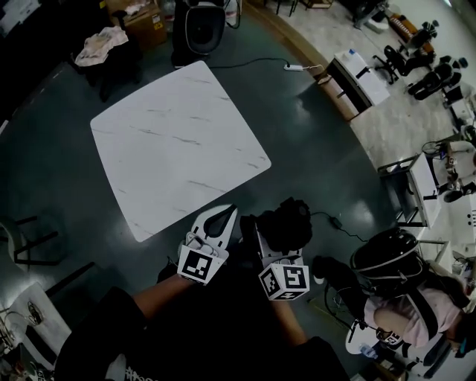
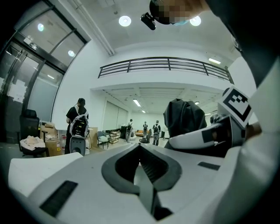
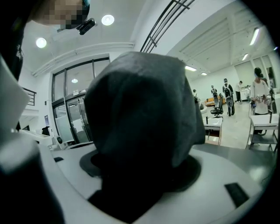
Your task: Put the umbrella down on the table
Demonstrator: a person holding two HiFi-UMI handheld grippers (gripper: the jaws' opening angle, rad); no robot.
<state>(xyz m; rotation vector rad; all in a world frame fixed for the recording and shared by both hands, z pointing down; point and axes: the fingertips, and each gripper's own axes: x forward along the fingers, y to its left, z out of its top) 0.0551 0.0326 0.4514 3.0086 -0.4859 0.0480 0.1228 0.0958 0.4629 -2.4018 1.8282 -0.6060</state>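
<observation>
The black folded umbrella (image 1: 286,219) is held upright in my right gripper (image 1: 266,237), which is shut on it just off the near corner of the white marble table (image 1: 178,141). In the right gripper view the umbrella's dark fabric (image 3: 144,113) fills the middle and hides the jaws of the right gripper (image 3: 140,179). My left gripper (image 1: 222,218) hovers beside it to the left, above the floor by the table's near edge, shut with nothing in it. In the left gripper view the left gripper (image 2: 140,161) has its jaws together, with the umbrella (image 2: 186,118) off to the right.
A black chair (image 1: 201,26), a cardboard box (image 1: 145,22) and a cloth on a stand (image 1: 100,45) lie beyond the table. A cabinet (image 1: 357,78) and power strip (image 1: 296,67) are at back right. A backpack (image 1: 387,253) and a seated person (image 1: 416,312) are at right.
</observation>
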